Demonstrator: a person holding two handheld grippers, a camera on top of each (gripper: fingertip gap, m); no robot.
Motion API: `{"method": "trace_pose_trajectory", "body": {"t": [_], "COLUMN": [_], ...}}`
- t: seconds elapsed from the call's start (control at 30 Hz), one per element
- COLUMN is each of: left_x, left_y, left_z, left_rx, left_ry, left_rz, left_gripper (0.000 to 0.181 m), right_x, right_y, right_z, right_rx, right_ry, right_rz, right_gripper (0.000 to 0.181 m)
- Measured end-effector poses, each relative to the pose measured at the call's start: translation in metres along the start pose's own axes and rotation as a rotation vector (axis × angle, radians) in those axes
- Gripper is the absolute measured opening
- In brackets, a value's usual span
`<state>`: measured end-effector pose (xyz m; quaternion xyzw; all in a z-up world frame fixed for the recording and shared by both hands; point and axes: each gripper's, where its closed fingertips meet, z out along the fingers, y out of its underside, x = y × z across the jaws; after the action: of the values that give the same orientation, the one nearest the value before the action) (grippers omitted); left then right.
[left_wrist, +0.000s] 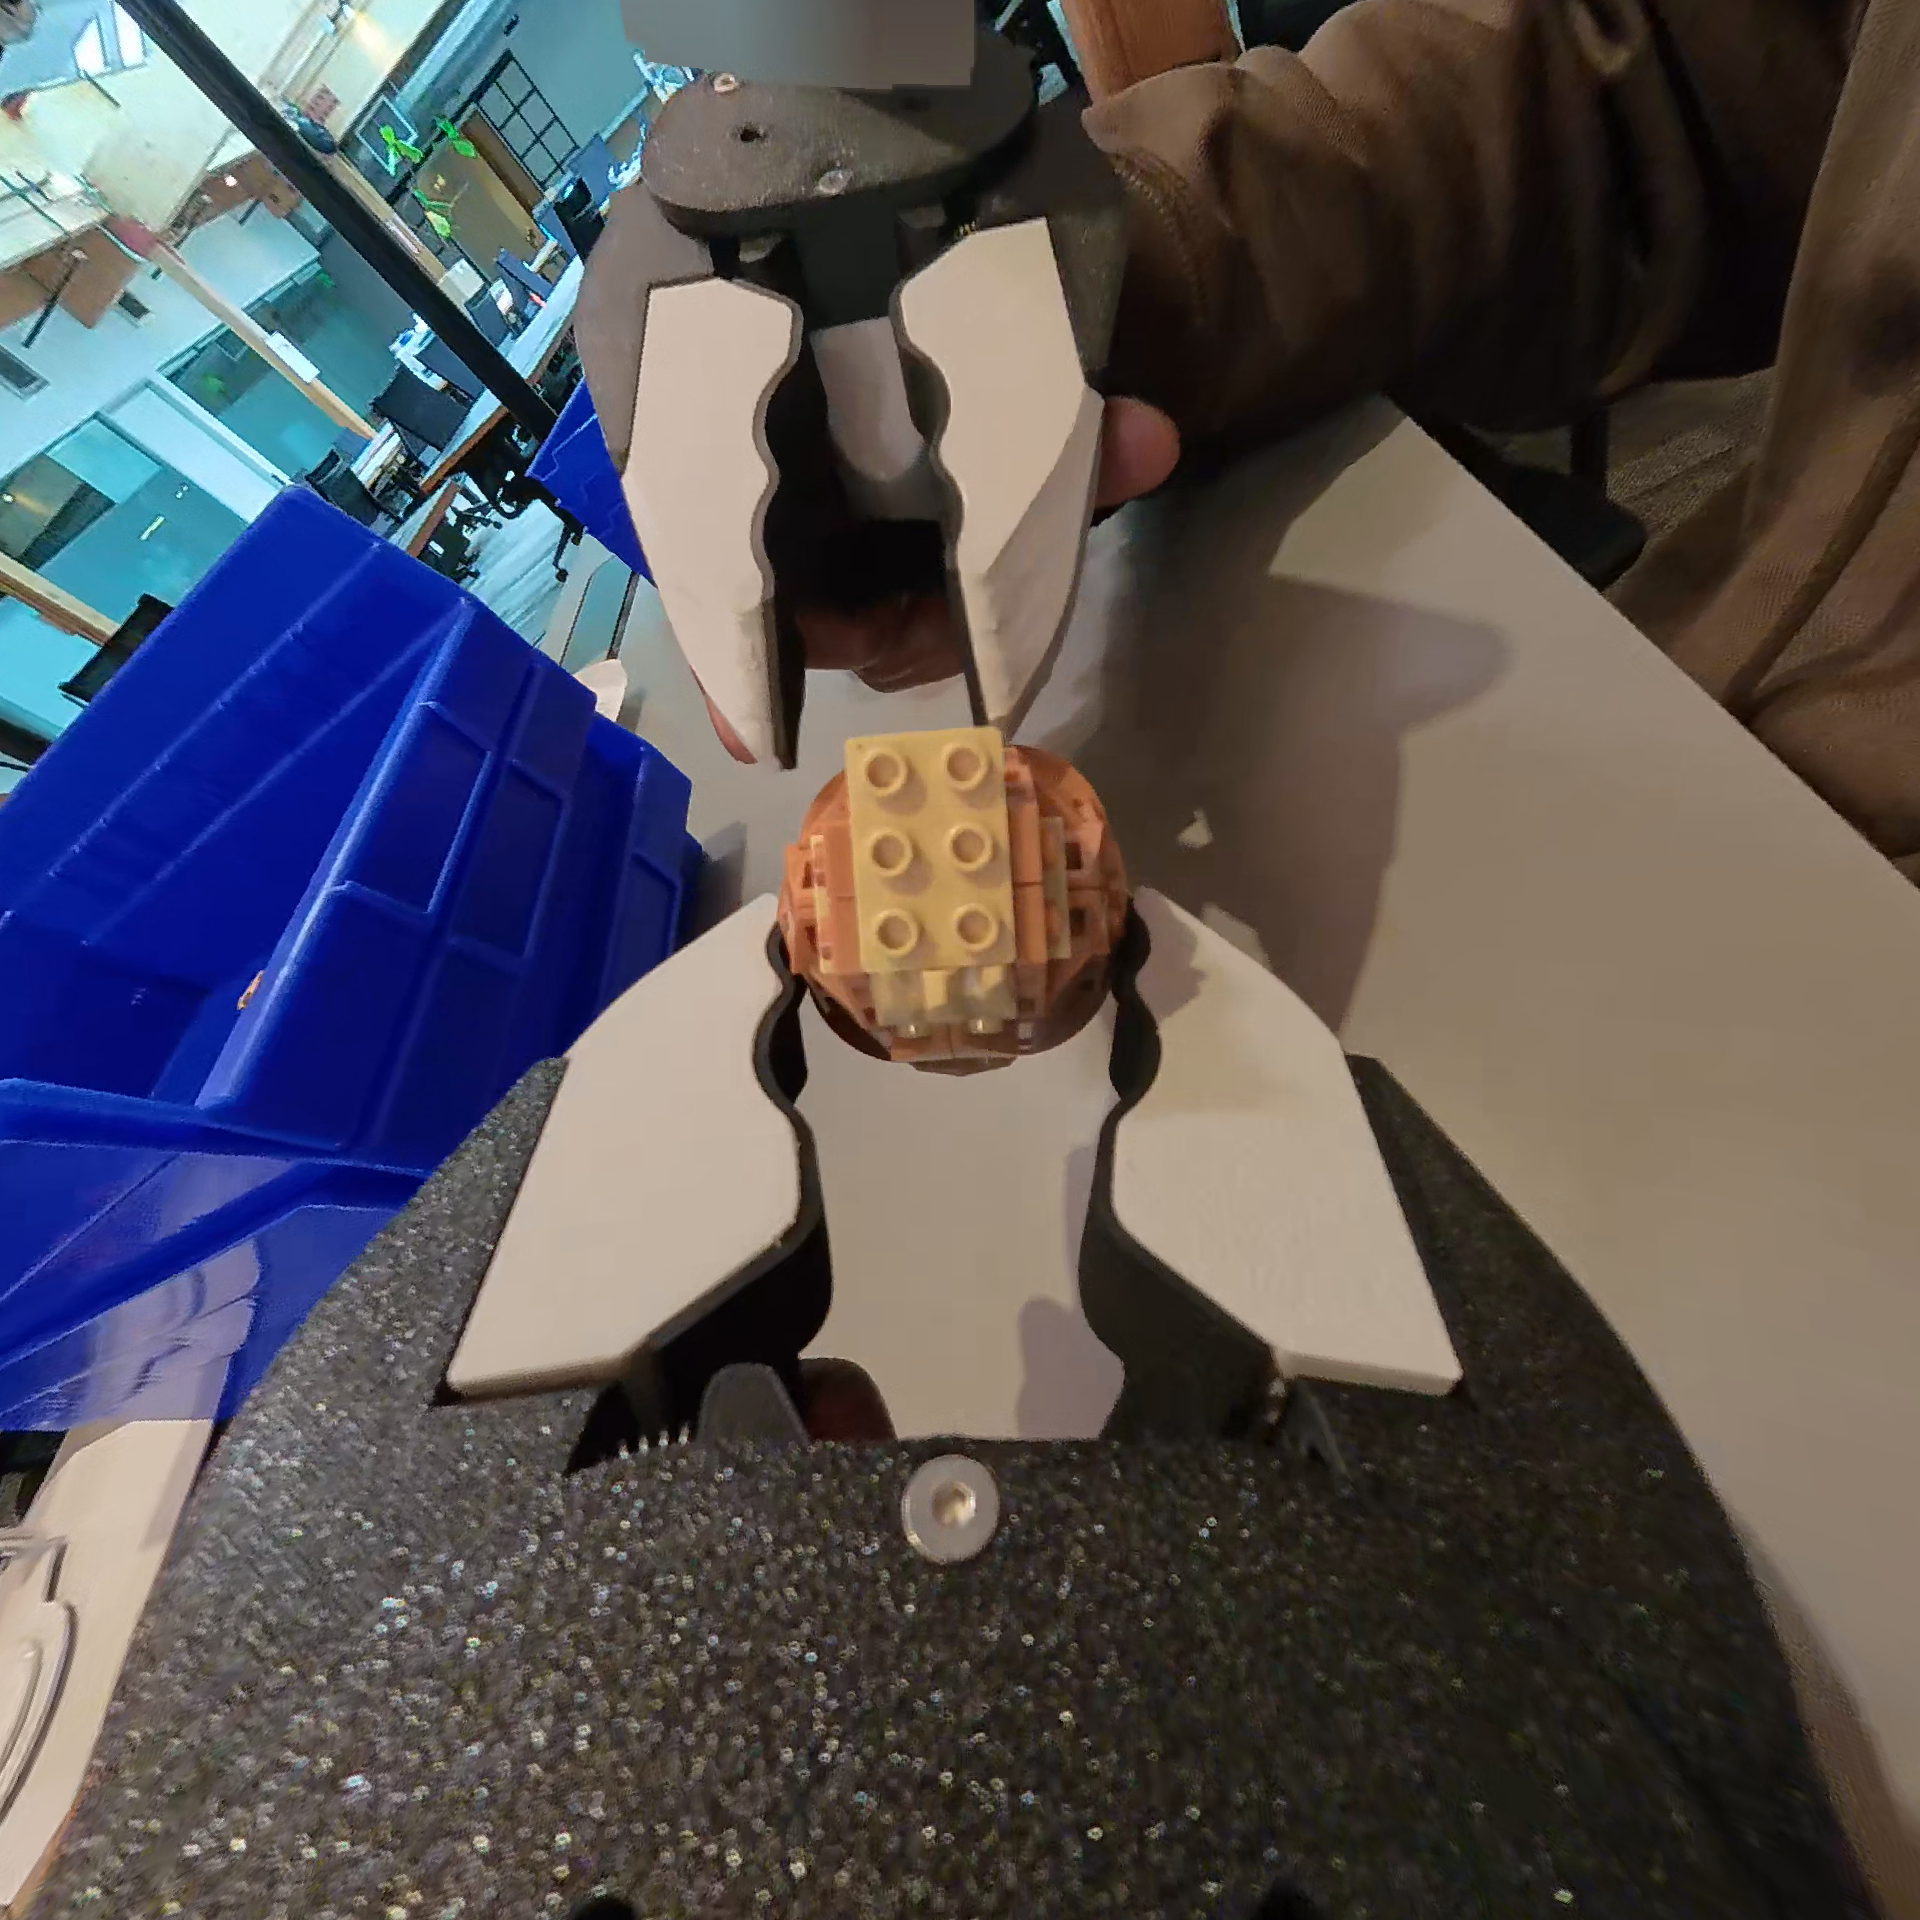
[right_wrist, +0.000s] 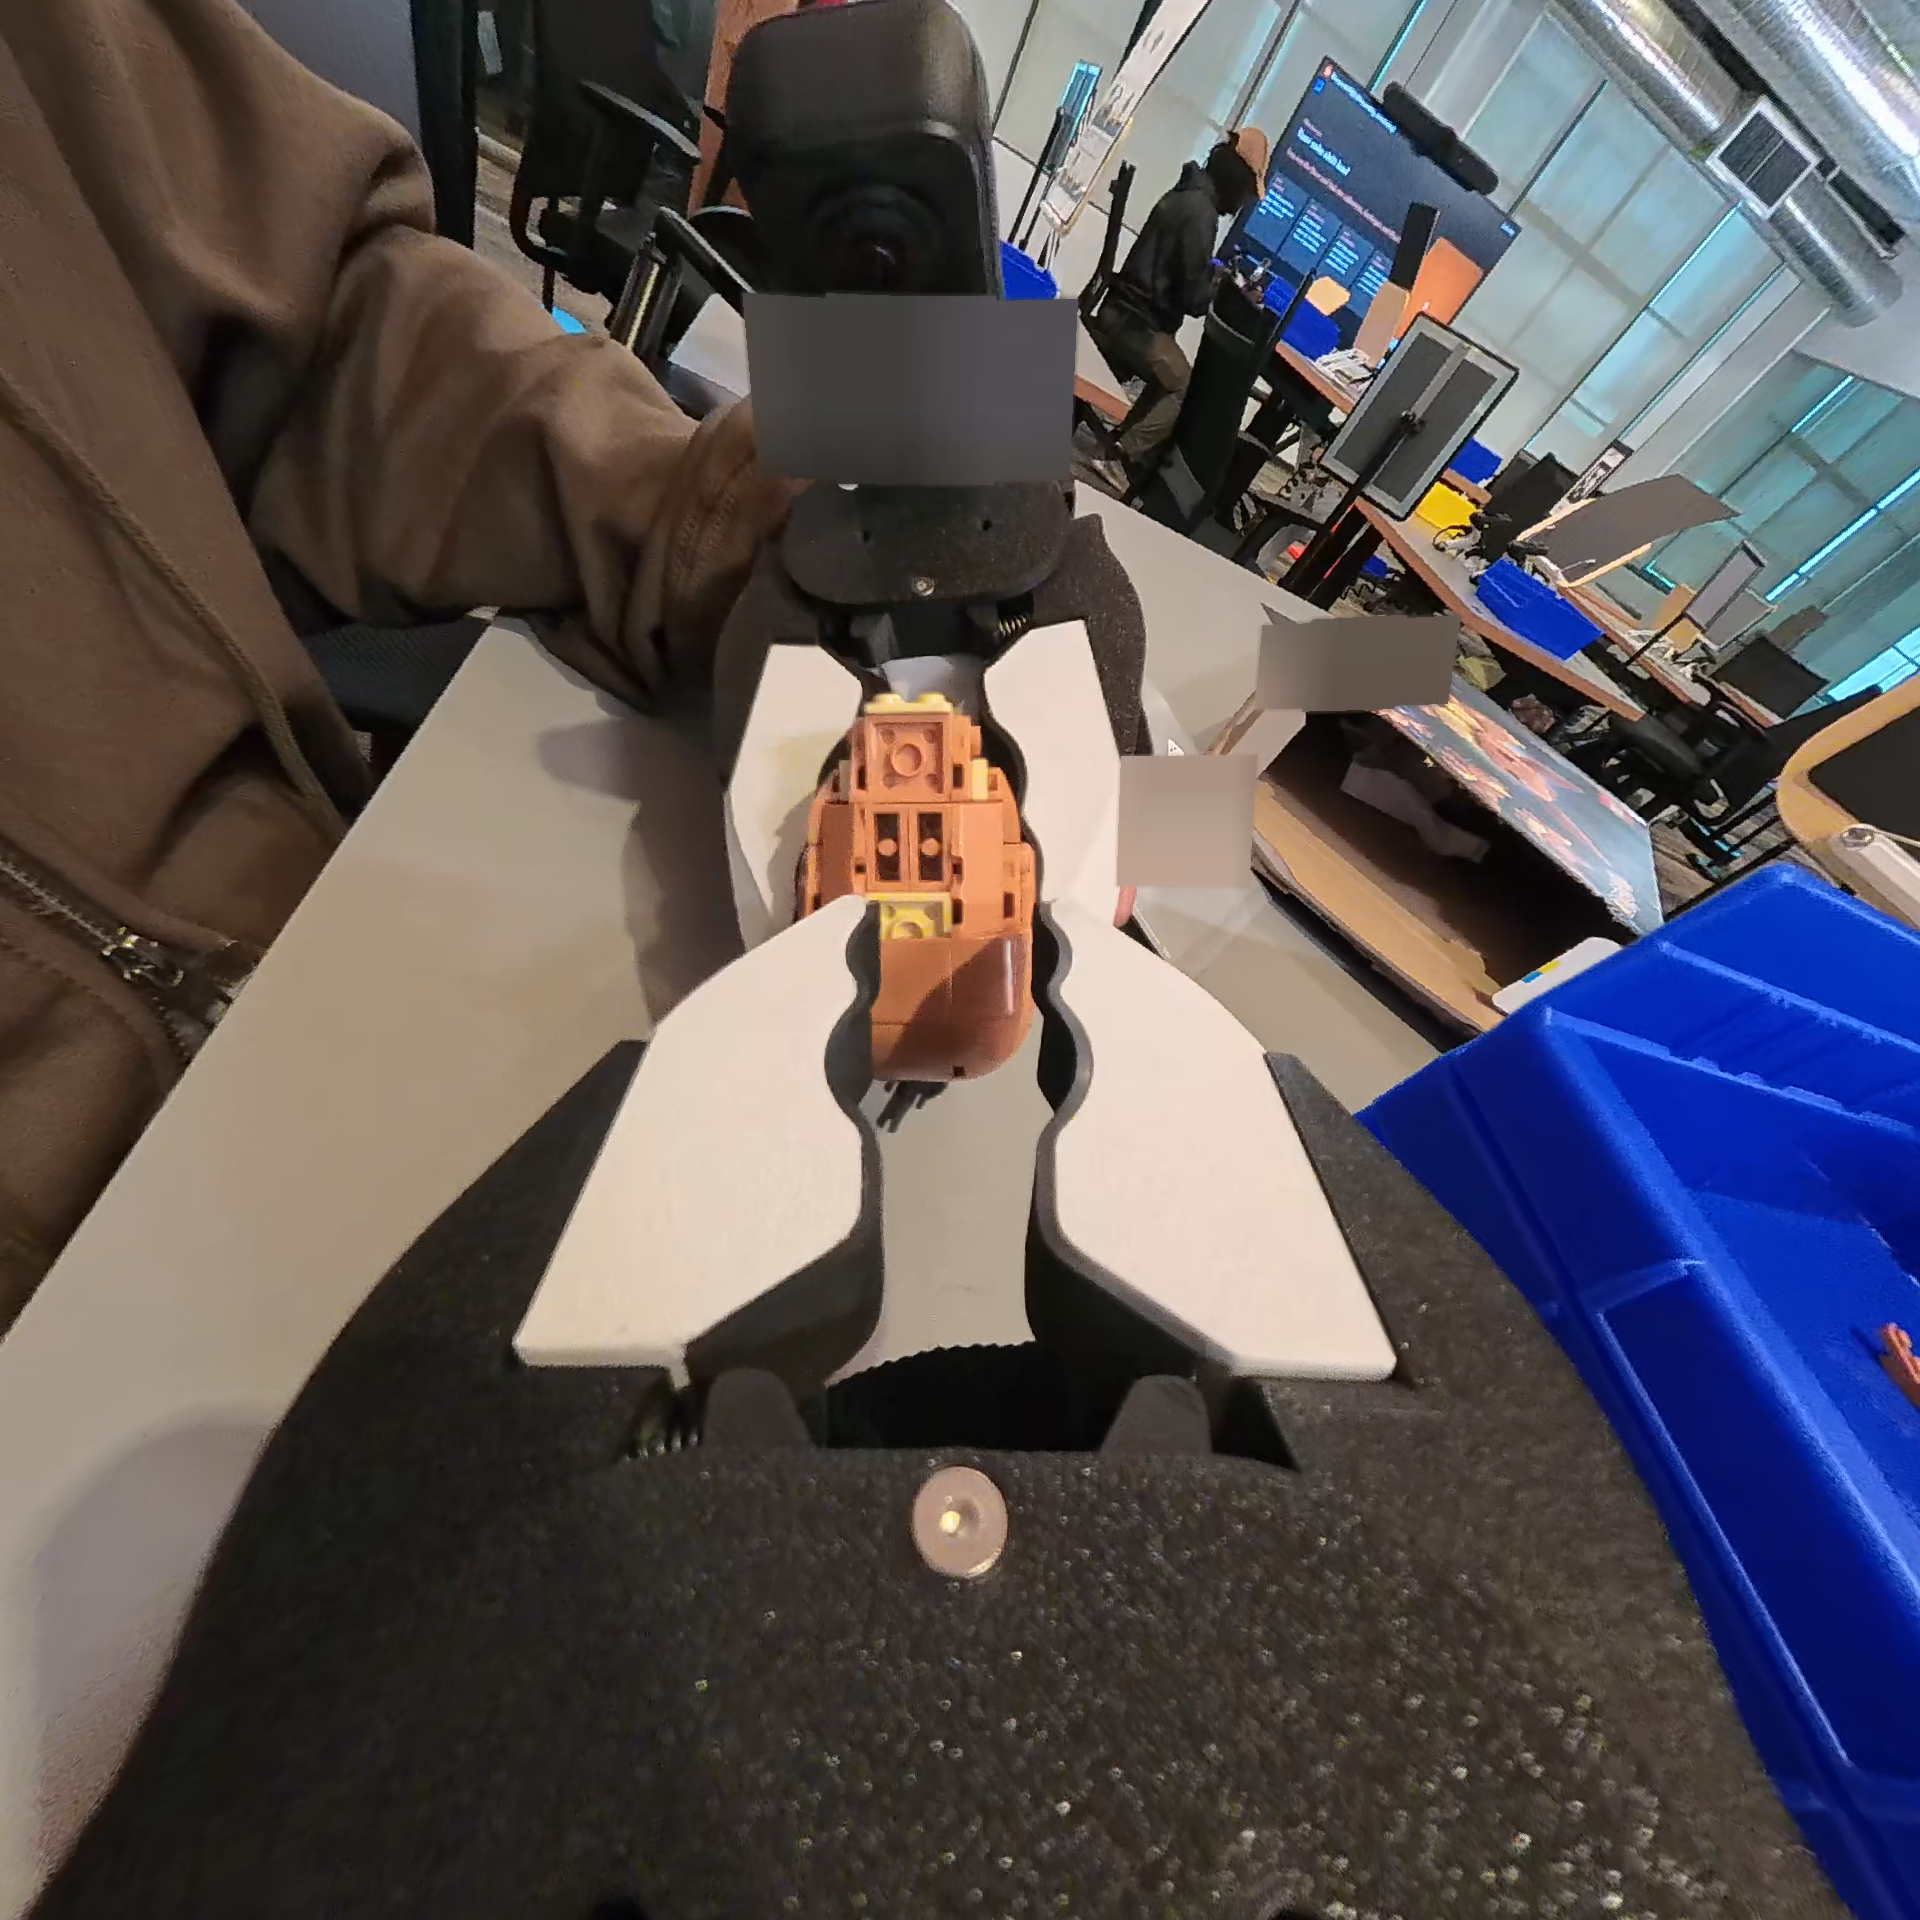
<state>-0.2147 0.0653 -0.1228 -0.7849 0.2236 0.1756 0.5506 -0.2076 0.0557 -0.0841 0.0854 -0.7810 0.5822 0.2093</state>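
Left tongs (left_wrist: 951, 961) clamped on brown brick ball (left_wrist: 940, 914); right tongs (right_wrist: 951, 961) apart, tips flanking its other end.

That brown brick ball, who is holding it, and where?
The left tool pinches the round brown toy-brick model with a tan studded plate by its two sides at one end. The right tool meets its other end, grip unclear.
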Motion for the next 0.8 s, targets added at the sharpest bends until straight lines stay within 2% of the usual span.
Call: {"method": "trace_pose_trajectory", "body": {"t": [0.33,0.6,0.8], "left_x": [-0.012,-0.019,-0.023], "left_y": [0.017,0.026,0.033], "left_z": [0.001,0.003,0.003], "left_rx": [-0.098,-0.142,-0.175], "left_ry": [-0.038,-0.059,-0.080], "left_rz": [-0.142,-0.252,-0.285], "left_gripper": [0.057,0.057,0.057], "right_x": [-0.005,0.008,0.013], "right_y": [0.006,0.014,0.021], "right_z": [0.007,0.017,0.020], "right_rx": [-0.047,-0.095,-0.131], "right_ry": [0.002,0.143,0.175], "right_rz": [-0.044,-0.082,-0.062], "right_gripper": [0.027,0.017,0.016]}}
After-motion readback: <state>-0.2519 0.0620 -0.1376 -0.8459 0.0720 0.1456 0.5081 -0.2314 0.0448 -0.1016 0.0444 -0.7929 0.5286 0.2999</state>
